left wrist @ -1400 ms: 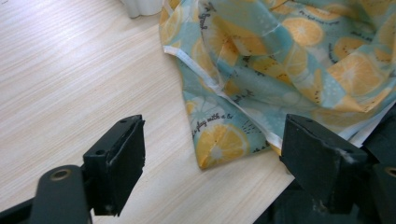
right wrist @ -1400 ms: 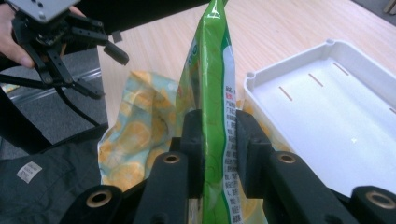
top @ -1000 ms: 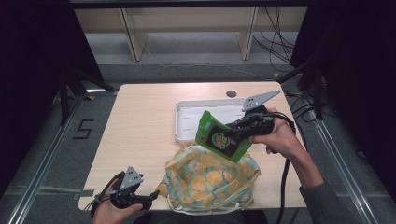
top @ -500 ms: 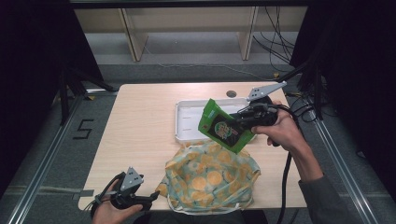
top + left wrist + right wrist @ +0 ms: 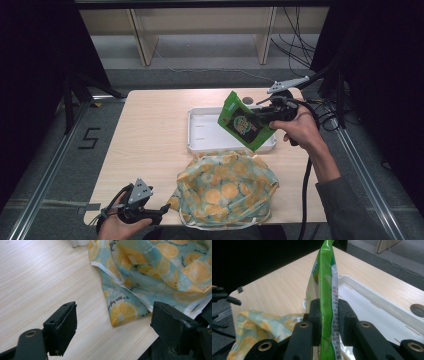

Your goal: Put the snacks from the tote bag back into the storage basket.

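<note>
A green snack packet (image 5: 241,124) hangs tilted in the air over the white tray (image 5: 202,134), pinched by my right gripper (image 5: 260,119). In the right gripper view both black jaws press flat on the green packet (image 5: 325,302), seen edge-on. A cloth bag printed with orange slices (image 5: 227,187) lies crumpled on the table near the front edge. My left gripper (image 5: 164,209) rests at the front left, just beside the bag's corner. In the left gripper view the left gripper (image 5: 113,323) stands wide open, with the bag's corner (image 5: 122,312) lying between and beyond the jaws, untouched.
The light wooden table (image 5: 150,130) has bare room on its left half. A round cable hole (image 5: 418,310) sits past the tray (image 5: 372,315). Wooden shelf legs (image 5: 142,40) and cables (image 5: 300,45) stand behind the table. Metal floor rails run along both sides.
My right gripper has carried the green packet up and back to the right, from just above the bag to over the tray. The left gripper has stayed in place.
</note>
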`<state>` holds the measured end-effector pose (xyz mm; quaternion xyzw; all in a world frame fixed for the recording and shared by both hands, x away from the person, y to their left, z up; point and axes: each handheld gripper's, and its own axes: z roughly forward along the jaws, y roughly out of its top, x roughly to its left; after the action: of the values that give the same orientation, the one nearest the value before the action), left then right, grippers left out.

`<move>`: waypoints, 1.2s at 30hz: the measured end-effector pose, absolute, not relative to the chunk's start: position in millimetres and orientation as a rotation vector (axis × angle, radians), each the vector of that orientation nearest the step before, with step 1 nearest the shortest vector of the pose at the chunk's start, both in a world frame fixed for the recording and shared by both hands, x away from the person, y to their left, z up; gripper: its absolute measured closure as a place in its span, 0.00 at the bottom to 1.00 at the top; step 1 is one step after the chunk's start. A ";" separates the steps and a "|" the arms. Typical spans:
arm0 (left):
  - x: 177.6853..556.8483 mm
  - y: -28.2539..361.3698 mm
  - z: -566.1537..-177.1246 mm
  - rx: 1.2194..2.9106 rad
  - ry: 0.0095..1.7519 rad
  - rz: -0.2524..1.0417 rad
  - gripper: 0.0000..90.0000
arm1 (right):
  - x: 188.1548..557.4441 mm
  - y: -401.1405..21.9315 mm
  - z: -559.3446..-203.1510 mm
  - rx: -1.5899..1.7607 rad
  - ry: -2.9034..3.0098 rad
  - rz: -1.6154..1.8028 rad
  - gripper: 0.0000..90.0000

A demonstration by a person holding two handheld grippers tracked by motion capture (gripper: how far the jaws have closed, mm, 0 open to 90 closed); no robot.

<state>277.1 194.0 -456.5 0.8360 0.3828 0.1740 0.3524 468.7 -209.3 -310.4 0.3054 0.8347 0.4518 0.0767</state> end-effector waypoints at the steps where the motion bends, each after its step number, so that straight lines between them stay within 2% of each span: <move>1: 277.9 194.5 -456.3 2.169 0.975 0.465 0.23 | 469.8 -209.2 -310.6 0.936 2.502 1.360 0.85; 36: 276.4 191.2 -457.6 2.156 0.971 0.444 0.22 | 556.2 -220.4 -366.1 1.359 2.283 1.206 0.85</move>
<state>276.4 191.2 -457.6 0.8362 0.3765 0.1722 0.3596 556.2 -220.4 -366.1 0.4630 0.7774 0.4108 0.1117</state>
